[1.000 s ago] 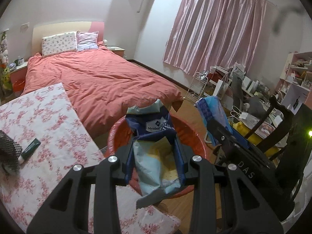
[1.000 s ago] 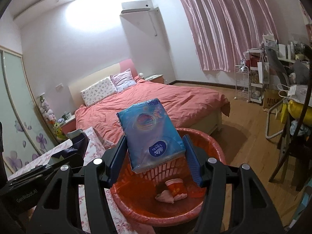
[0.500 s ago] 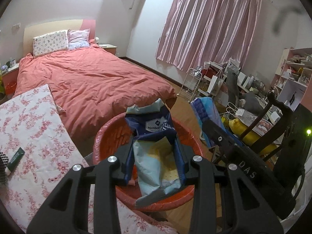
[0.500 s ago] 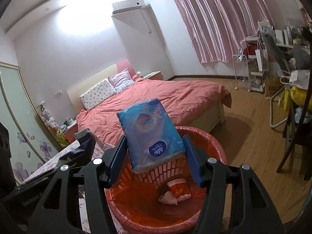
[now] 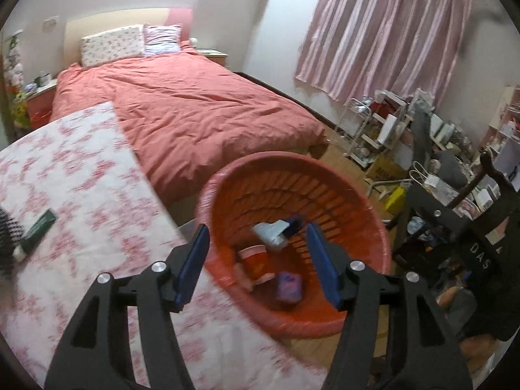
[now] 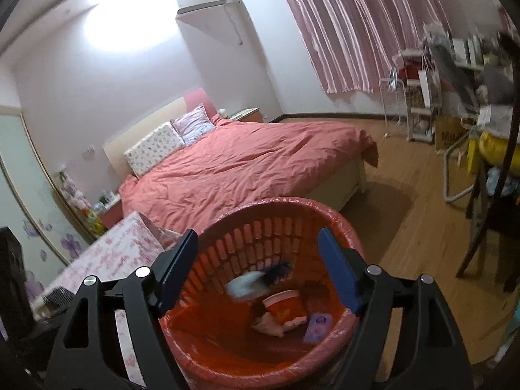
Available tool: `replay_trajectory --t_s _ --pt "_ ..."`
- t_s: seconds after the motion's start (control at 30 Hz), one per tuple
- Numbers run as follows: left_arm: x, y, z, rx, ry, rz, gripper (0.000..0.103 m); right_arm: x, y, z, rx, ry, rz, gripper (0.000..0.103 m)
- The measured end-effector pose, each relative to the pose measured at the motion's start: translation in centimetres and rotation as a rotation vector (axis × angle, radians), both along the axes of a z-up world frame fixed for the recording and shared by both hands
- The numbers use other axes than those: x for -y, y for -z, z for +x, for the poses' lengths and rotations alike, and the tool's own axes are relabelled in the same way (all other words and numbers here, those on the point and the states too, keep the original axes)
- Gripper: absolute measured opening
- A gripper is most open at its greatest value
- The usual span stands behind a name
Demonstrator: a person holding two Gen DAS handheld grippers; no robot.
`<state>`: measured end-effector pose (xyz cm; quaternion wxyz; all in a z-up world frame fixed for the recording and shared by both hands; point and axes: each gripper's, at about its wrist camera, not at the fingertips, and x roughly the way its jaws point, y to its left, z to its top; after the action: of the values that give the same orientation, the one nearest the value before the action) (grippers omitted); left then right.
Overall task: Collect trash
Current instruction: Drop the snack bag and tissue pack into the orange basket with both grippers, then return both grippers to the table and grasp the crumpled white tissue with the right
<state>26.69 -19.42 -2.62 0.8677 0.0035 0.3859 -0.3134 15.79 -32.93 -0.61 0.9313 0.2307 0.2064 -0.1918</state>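
A red slotted basket [image 5: 373, 214] lined with a red bag stands beside the table, and both grippers hang over it. My left gripper [image 5: 257, 227] has its jaws opening with nothing between them. Below it a blue-and-white snack bag [image 5: 276, 232] lies blurred in the basket. A red cup [image 5: 255, 261] and a purple-blue tissue pack [image 5: 289, 287] lie beside the bag. My right gripper [image 6: 257, 232] is also opening and holds nothing over the basket [image 6: 282, 201]. In its view the bag [image 6: 250, 284], cup [image 6: 286, 305] and pack [image 6: 318, 323] lie inside.
A table with a floral cloth [image 5: 81, 195] carries a green tube [image 5: 37, 230] to the left of the basket. The pink bed [image 5: 195, 113] lies behind it. A dark chair [image 5: 471, 227] and cluttered shelves [image 5: 383, 130] fill the right side. Wooden floor [image 6: 406, 211] shows beyond the basket.
Both grippers have opened. The snack bag has dropped out of the left one and the tissue pack out of the right one into the basket. The left gripper has sunk toward the basket.
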Motion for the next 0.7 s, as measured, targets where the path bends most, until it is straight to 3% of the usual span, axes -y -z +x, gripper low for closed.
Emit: replay_trajectory --t_s 0.17,0.7 --pt "-5.0 -1.1 -2.0 0.045 -0.096 0.025 0.068 -2.8 -1.6 0.0 -0.016 -0.056 -0.09 0.078" --pt "-24.6 -3.0 -7.5 0.114 -0.465 0.059 0.072 -16.7 -3.1 2.5 -0.029 -0.413 -0.087 0.069"
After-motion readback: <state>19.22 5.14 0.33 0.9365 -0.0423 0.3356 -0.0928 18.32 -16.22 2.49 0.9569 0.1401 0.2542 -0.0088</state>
